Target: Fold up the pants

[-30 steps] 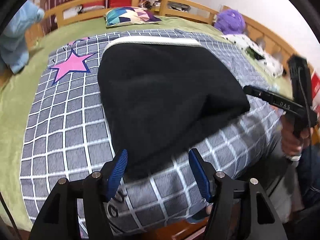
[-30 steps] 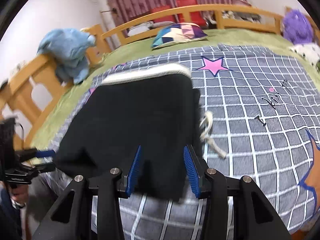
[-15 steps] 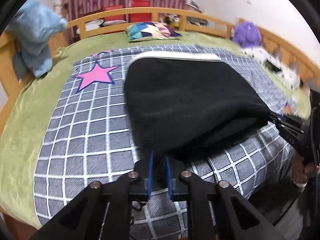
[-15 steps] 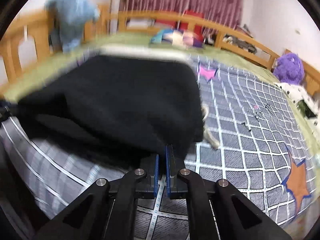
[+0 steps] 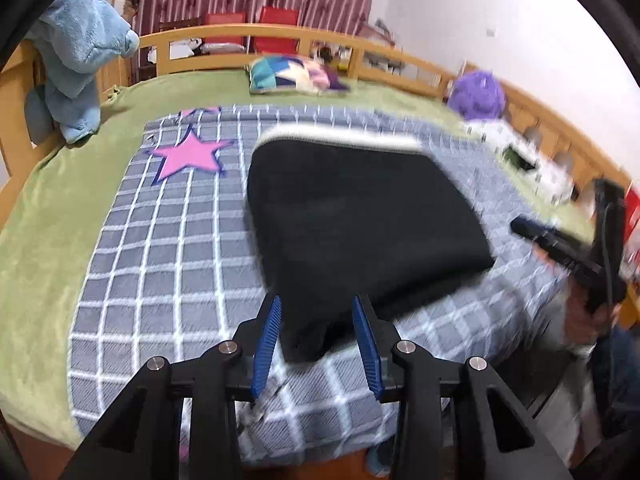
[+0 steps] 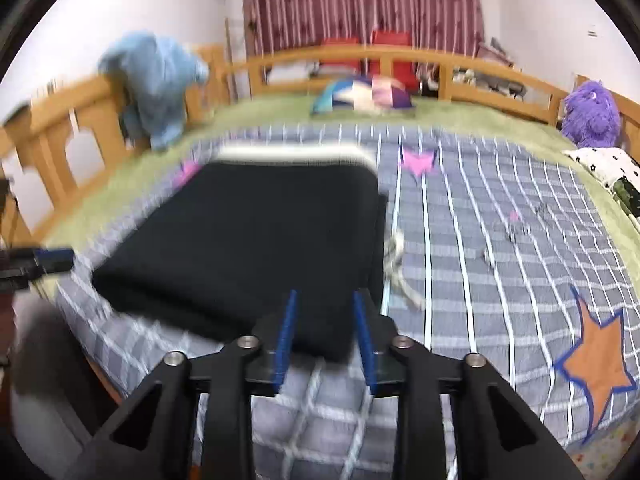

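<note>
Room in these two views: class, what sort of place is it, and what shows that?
Most likely a bedroom: a wooden-railed bed with a checked blanket, a patchwork pillow and plush toys.

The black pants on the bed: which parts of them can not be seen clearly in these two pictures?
- Black pants, left wrist view: underside and inner layers hidden by the top layer.
- Near corner, right wrist view: motion blur, partly behind the right gripper; contact unclear.
- Drawstring: blurred, its origin hidden under the pants.

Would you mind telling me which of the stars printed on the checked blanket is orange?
It is the large orange star with a blue outline, near the right edge of the right wrist view, right of the black pants. The other stars on the blanket are pink.
</note>
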Demonstrator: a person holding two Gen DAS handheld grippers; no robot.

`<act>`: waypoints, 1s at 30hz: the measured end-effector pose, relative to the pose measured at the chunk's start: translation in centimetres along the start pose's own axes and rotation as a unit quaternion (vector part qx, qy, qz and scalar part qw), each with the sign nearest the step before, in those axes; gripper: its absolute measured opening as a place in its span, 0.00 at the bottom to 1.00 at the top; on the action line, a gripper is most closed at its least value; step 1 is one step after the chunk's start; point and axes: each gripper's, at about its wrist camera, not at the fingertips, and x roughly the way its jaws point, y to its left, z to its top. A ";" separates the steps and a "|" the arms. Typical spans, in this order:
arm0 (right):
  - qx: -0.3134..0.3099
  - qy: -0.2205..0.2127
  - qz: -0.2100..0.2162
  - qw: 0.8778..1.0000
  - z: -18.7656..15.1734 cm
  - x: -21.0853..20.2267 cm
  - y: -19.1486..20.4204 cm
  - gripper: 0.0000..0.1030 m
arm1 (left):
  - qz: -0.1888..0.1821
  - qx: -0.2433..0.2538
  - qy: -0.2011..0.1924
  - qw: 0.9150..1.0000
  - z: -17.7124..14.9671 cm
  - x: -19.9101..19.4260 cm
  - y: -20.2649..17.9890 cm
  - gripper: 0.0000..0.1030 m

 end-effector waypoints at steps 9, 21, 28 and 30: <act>-0.005 0.075 -0.053 0.996 -1.8 7.8 0.5 0.43 | 0.061 -0.025 0.060 0.996 -0.4 8.9 -0.6 0.38; 0.043 0.018 -0.013 0.999 6.8 7.7 -0.9 0.41 | 0.016 -0.077 0.019 0.997 7.5 9.5 1.8 0.41; -0.019 0.019 -0.021 0.999 9.7 16.6 2.4 0.44 | 0.091 -0.034 0.031 0.995 10.8 16.6 1.6 0.58; -0.039 0.047 -0.038 0.997 9.2 19.1 2.6 0.44 | 0.083 -0.052 0.054 0.994 9.8 18.5 3.0 0.62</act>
